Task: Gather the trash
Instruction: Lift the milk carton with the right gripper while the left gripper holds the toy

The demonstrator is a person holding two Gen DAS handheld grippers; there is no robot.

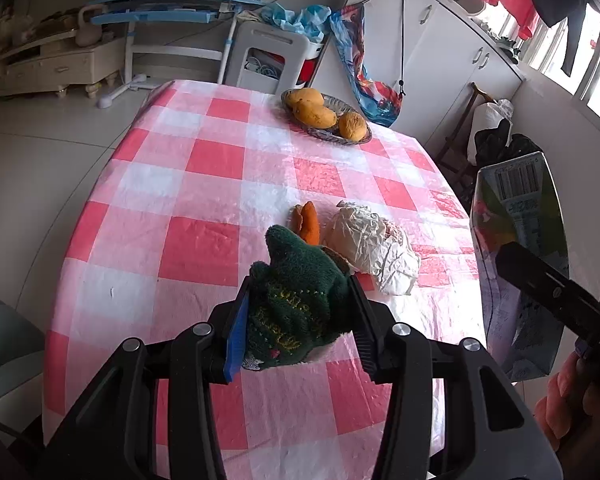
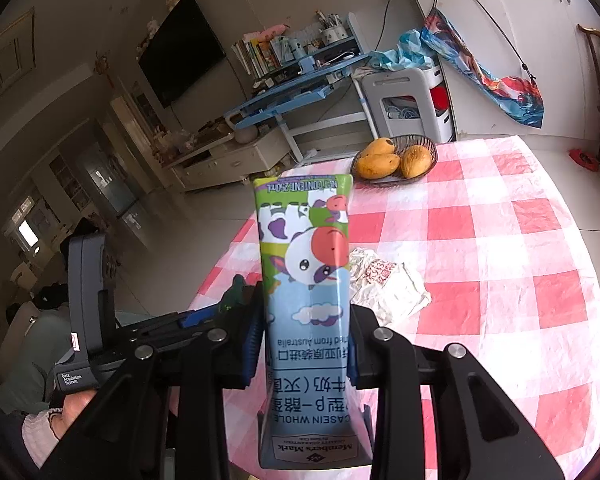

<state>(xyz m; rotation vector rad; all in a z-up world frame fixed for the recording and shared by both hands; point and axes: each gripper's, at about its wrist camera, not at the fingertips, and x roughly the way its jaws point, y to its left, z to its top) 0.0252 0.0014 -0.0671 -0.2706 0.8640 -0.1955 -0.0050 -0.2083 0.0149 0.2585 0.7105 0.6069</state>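
My left gripper (image 1: 300, 284) is shut on a dark green knitted cloth item (image 1: 296, 292) with yellow stitching, held just above the checked tablecloth (image 1: 204, 184). Right beyond it lie an orange scrap (image 1: 309, 222) and a crumpled white paper wrapper (image 1: 374, 250); whether the scrap touches the green item I cannot tell. My right gripper (image 2: 306, 304) is shut on a milk carton (image 2: 306, 264) with a cartoon cow, held upside down over the table's near left edge. The carton (image 1: 516, 216) also shows at the right of the left wrist view. The wrapper (image 2: 384, 284) lies just behind the carton.
A wire basket of mangoes (image 1: 326, 114) stands at the table's far edge, also seen as the basket (image 2: 396, 158) in the right wrist view. Behind the table are a white stool (image 1: 270, 56), a blue desk and white cabinets. A person's hand (image 1: 564, 404) grips the right tool.
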